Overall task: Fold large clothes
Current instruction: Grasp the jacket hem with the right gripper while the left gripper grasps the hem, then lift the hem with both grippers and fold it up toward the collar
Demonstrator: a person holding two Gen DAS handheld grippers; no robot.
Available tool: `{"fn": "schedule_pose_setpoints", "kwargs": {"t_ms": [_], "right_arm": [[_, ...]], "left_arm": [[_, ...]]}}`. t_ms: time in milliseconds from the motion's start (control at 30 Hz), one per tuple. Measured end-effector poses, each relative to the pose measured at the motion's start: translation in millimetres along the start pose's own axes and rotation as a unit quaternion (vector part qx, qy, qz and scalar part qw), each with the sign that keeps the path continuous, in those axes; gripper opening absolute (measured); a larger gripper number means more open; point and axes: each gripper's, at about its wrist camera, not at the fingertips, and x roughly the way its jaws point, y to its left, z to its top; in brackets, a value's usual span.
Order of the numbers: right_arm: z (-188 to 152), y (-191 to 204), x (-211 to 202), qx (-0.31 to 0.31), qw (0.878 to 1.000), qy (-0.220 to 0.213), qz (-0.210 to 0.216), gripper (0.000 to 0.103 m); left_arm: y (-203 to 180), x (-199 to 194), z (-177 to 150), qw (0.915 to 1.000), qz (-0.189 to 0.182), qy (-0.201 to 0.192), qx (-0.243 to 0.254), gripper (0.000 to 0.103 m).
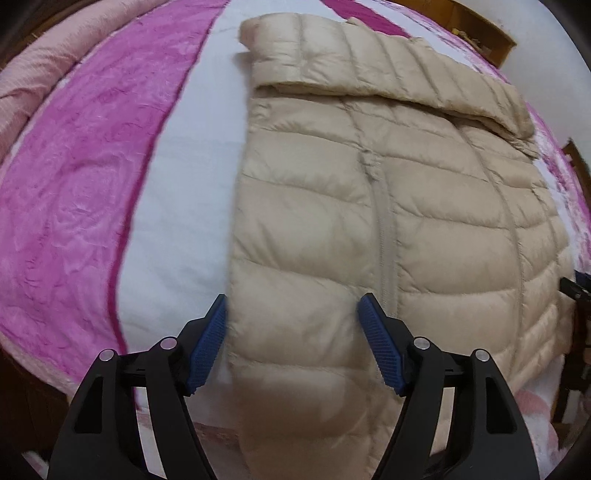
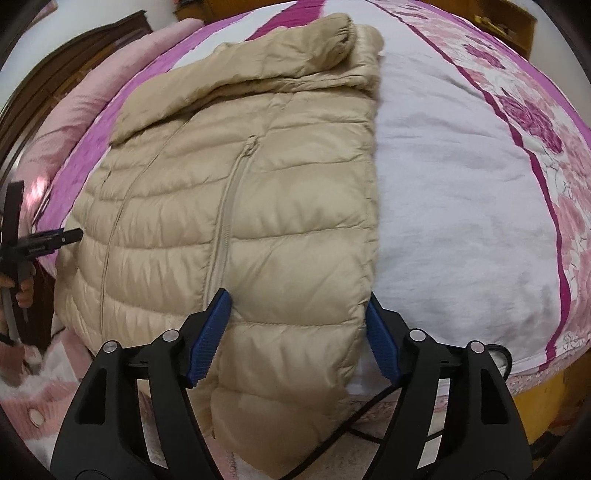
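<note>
A beige quilted puffer jacket lies zipped on the bed, with one sleeve folded across its top. It also shows in the right wrist view. My left gripper is open, its blue pads astride the jacket's left bottom corner. My right gripper is open, its pads astride the jacket's right bottom corner. The hem hangs over the bed's near edge. The left gripper also shows at the left edge of the right wrist view.
The bed has a white sheet with magenta floral bands and a pink floral border. A pink pillow lies at the far left. Wooden furniture stands behind. A black cable runs below the bed edge.
</note>
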Motion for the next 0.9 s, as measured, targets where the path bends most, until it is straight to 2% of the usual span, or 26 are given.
{"fn": "schedule_pose_setpoints", "kwargs": {"t_ms": [267,333,367,400,433,467,533,633,767,900], "right_arm": [[-6.2,16.9,4.2,-0.02,1.0,-0.004,0.022,0.072],[-5.8,21.4,6.9,-0.021,0.999,-0.007,0.025,0.067],[-5.4,23.3,7.6,-0.022,0.999,-0.01,0.026,0.059],[-4.8,25.5,7.5,-0.023,0.999,-0.014,0.027,0.049],[-4.0,27.0,6.2,-0.023,0.999,-0.02,0.03,0.043],[-3.2,27.9,4.4,-0.024,0.999,-0.023,0.034,0.035],[-3.0,29.0,-2.0,-0.023,0.998,-0.034,0.038,0.025],[-4.8,26.1,-19.3,-0.013,0.997,-0.062,0.045,0.014],[-12.6,21.7,-44.8,-0.005,0.994,-0.092,0.054,0.013],[-25.3,29.8,-68.8,-0.013,0.992,-0.112,0.059,0.012]], "left_arm": [[-20.1,4.4,-8.7,0.9983,-0.046,0.007,0.035,0.071],[-28.3,7.4,-9.1,0.9976,-0.049,0.007,0.048,0.067],[-30.4,8.9,-9.0,0.9976,-0.048,0.007,0.049,0.059],[-30.8,10.2,-8.0,0.9975,-0.049,0.007,0.05,0.046],[-32.0,8.9,-7.3,0.9972,-0.055,0.005,0.051,0.039],[-32.1,6.6,-5.7,0.997,-0.06,0.004,0.048,0.024],[-31.3,1.2,-1.4,0.9969,-0.067,0.003,0.041,0.016],[-28.2,-12.0,-3.4,0.9967,-0.07,-0.01,0.041,0.013],[-29.0,-36.2,-16.0,0.9949,-0.087,-0.029,0.043,0.013],[-32.0,-63.2,-35.1,0.9937,-0.084,-0.049,0.056,0.013]]}}
